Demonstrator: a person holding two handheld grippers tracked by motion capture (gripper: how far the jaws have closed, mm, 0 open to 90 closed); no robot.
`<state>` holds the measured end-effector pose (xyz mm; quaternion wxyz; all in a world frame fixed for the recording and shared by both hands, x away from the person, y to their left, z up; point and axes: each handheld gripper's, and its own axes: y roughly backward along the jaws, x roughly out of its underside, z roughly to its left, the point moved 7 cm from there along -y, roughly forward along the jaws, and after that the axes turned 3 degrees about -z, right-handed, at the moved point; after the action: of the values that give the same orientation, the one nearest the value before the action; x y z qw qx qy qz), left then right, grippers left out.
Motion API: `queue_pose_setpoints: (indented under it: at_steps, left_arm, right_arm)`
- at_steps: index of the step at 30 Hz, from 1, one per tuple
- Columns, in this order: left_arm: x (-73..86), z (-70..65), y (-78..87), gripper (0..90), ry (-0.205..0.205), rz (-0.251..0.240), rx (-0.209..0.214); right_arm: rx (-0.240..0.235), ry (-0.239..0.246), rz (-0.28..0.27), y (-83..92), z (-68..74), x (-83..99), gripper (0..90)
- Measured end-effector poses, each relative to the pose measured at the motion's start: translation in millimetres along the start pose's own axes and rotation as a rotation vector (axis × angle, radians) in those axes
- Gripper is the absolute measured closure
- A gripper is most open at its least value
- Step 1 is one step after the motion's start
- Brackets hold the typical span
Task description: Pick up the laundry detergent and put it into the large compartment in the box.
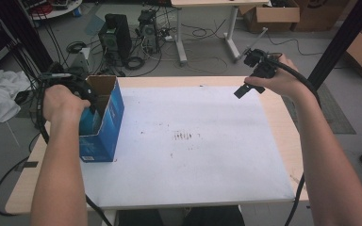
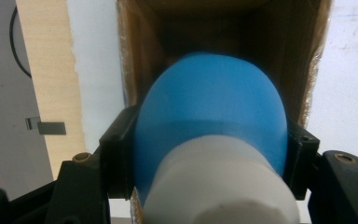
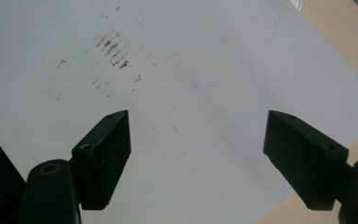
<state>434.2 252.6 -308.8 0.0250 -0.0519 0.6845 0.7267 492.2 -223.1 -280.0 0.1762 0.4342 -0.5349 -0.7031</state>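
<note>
Where the high view looks down on the table (image 1: 273,117), shows a white sheet (image 1: 193,150) over most of the wooden top and an open blue box (image 1: 102,120) standing upright near the sheet's left edge. Puts the left gripper (image 1: 88,101) at the box's open top, mostly covered by the person's left hand (image 1: 61,101), so says nothing clear there about the jaws or what sits between them. Places the right gripper (image 1: 252,87) well apart, held in the right hand (image 1: 278,77) above the far right part of the sheet, jaws too small to judge from here. Turning to the left gripper view, fills in what the hand hides: looks straight down into the brown cardboard inside of the box (image 2: 223,42), with the left gripper (image 2: 209,154) clamped on a blue bottle (image 2: 209,112), one black jaw pressed against each side of the rounded blue body, and a white cap (image 2: 219,191) pointing back at the camera. Sets the bottle at the mouth of the box, its far end inside the opening; cannot tell whether it touches the bottom. Moving to the right gripper view, settles the other question: shows the right gripper (image 3: 198,154) with jaws spread wide and nothing between them, hanging over the bare sheet (image 3: 214,56), near a patch of small brown marks (image 3: 112,49) and a strip of wooden table edge (image 3: 345,37).
</note>
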Motion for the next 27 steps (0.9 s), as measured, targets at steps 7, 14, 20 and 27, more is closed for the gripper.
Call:
queue_pose_setpoints:
  at_steps: [7, 14, 20, 27]
  left_arm:
    - [1.6, -3.2, -12.5, 37.7, -0.002, 0.008, 0.002]
    - [4.6, -5.6, -26.5, 37.7, -0.017, 0.028, -0.001]
    - [6.0, -7.5, -35.1, 37.7, -0.015, 0.036, 0.000]
    - [5.4, -9.6, -38.0, 37.6, -0.029, 0.035, -0.003]
  right_arm:
    - [-0.003, 0.001, 0.001, -0.9, 1.4, 0.0, 23.1]
    - [-0.003, -0.001, 0.002, -0.5, 1.2, 1.1, 23.2]
    - [-0.003, -0.001, 0.004, -0.4, 0.2, 3.3, 23.2]
    - [-0.003, -0.005, 0.004, -0.5, -1.2, 5.7, 23.2]
